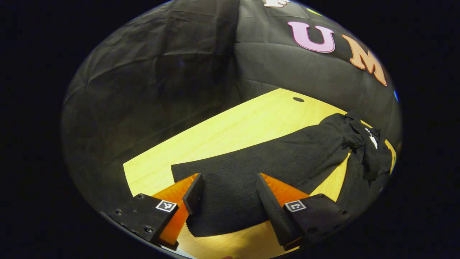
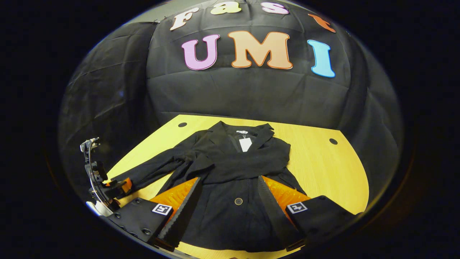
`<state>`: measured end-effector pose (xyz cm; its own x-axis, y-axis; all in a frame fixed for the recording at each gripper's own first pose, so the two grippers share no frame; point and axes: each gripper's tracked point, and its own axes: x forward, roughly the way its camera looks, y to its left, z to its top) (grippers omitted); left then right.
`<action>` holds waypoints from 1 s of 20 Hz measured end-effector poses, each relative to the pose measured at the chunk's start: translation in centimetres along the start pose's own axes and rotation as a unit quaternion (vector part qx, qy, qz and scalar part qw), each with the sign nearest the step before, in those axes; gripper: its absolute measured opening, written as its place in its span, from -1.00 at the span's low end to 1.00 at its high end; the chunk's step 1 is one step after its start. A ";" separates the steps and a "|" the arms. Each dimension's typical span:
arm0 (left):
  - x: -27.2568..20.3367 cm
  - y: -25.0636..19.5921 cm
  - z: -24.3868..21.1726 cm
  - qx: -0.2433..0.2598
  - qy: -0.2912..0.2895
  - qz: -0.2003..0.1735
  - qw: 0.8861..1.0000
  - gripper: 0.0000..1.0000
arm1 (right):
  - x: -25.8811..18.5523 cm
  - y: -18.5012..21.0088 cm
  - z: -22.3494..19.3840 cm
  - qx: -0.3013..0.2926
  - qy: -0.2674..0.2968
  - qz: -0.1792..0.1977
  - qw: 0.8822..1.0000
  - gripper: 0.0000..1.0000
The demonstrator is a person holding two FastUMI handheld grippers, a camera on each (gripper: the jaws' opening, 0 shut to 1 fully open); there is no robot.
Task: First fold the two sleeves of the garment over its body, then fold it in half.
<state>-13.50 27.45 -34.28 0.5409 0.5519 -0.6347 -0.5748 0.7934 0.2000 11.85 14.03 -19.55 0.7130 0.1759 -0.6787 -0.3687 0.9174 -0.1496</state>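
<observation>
Left hand-held gripper (image 1: 228,194) had its jaws standing apart in the left gripper view, straddling the cuff end of the outstretched sleeve (image 1: 251,169) of a black jacket (image 1: 363,151), with the cloth lying flat between the fingers and neither one pressing on it. That sleeve ran away across the yellow wooden worktop (image 1: 230,129) toward the bunched body of the jacket at the far right, where a white tag (image 1: 372,138) showed. In the right gripper view, the right hand-held gripper (image 2: 230,196) also had its jaws apart, hovering over the lower front of the jacket (image 2: 233,201) near a button (image 2: 238,201), gripping nothing. The jacket lay face up in the middle of the worktop (image 2: 323,169), collar toward the booth wall; one sleeve (image 2: 251,162) lay folded across the chest, while the other sleeve (image 2: 151,171) stretched out to the side, toward the other hand-held gripper (image 2: 120,187) at its cuff. Judging from this, the step in hand was the second sleeve fold. To do it well, the left gripper should close low on the cuff, catching both layers, lift only enough to clear the worktop, and carry the cuff across the chest so the fold falls at the shoulder seam, laid flat over the first sleeve without dragging the body askew.
</observation>
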 end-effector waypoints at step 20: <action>-0.6 -3.0 1.8 -0.066 0.048 -0.090 0.993 -1.00 | -0.8 -4.0 -1.0 0.017 0.008 -0.031 0.999 1.00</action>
<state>-10.98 25.24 -33.13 0.5844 0.3724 -0.7209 -0.5536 0.8325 -0.0188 12.13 9.87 -19.10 0.7240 0.1135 -0.6803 -0.3037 0.9381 -0.1666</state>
